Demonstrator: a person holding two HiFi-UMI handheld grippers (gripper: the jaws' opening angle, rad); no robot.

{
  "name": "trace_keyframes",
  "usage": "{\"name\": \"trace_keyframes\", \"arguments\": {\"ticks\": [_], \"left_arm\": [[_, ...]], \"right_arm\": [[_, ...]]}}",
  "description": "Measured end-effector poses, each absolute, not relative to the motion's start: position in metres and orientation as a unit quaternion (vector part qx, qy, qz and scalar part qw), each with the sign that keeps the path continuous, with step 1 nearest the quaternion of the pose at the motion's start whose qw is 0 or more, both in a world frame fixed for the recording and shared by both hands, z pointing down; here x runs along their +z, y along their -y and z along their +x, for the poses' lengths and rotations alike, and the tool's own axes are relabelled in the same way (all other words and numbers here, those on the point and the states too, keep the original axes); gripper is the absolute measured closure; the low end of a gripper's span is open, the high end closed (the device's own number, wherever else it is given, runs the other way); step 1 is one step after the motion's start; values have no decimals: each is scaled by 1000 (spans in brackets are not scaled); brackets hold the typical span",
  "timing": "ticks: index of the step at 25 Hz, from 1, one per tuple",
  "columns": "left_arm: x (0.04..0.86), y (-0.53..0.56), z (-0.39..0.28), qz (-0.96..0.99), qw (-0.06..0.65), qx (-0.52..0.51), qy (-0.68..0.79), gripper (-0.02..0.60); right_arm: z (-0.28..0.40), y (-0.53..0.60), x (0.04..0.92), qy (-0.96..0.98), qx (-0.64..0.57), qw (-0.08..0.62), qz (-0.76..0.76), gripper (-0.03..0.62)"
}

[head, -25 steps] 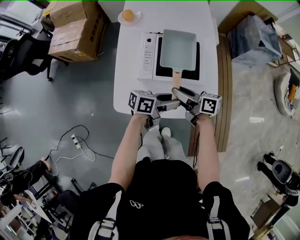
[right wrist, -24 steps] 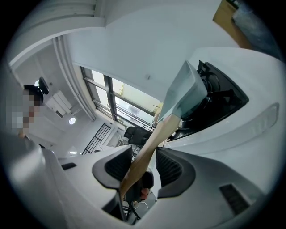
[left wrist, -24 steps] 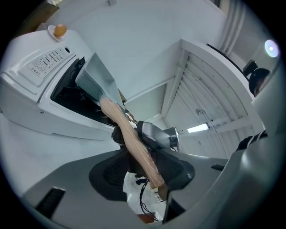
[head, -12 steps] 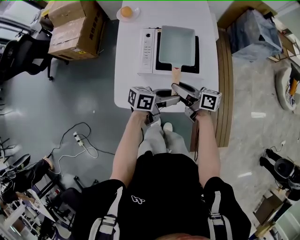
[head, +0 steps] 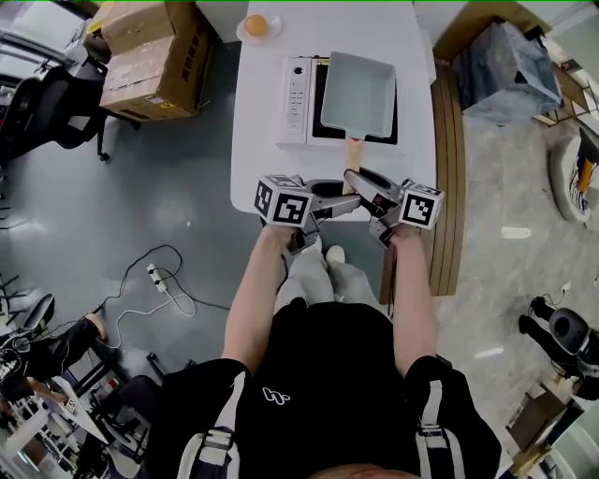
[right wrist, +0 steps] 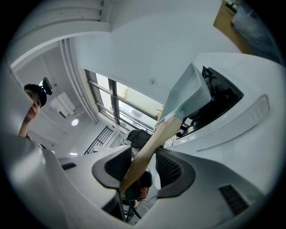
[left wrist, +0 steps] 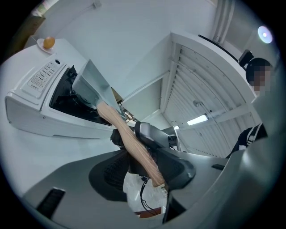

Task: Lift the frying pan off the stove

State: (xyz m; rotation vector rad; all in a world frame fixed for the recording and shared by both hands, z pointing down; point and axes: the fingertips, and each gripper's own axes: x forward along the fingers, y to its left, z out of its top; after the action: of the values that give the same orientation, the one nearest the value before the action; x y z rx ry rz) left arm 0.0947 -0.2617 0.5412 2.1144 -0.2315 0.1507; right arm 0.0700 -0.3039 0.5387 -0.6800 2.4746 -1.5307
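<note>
The frying pan (head: 357,92) is rectangular and pale grey-green, with a wooden handle (head: 352,152). It hangs tilted just over the black top of the white stove (head: 298,94). Both grippers meet at the handle's near end. My left gripper (head: 342,201) comes in from the left and is shut on the handle (left wrist: 127,138), which crosses its pads slantwise. My right gripper (head: 356,180) comes in from the right; the handle (right wrist: 152,143) lies between its pads while its jaws are opening slightly. The pan body (right wrist: 187,96) rises above the stove (right wrist: 241,116).
The stove stands on a white table (head: 253,168). An orange ball on a small plate (head: 255,26) sits at the table's far left corner. Cardboard boxes (head: 150,56) stand on the floor to the left, a wooden bench (head: 449,187) runs along the right, and a cable (head: 154,281) lies on the floor.
The pan has turned a little and sits slightly further right over the stove. Both grippers stay at the handle's end.
</note>
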Motion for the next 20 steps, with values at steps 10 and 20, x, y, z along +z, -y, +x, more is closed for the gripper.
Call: {"name": "trace_keyframes", "arguments": {"ticks": [10, 20], "left_arm": [[499, 245, 96, 887, 452, 40, 87, 365], [465, 226, 92, 901, 422, 34, 89, 363]], "right_arm": [[71, 288, 495, -851, -469, 64, -227, 416], [66, 269, 459, -869, -440, 63, -217, 414]]}}
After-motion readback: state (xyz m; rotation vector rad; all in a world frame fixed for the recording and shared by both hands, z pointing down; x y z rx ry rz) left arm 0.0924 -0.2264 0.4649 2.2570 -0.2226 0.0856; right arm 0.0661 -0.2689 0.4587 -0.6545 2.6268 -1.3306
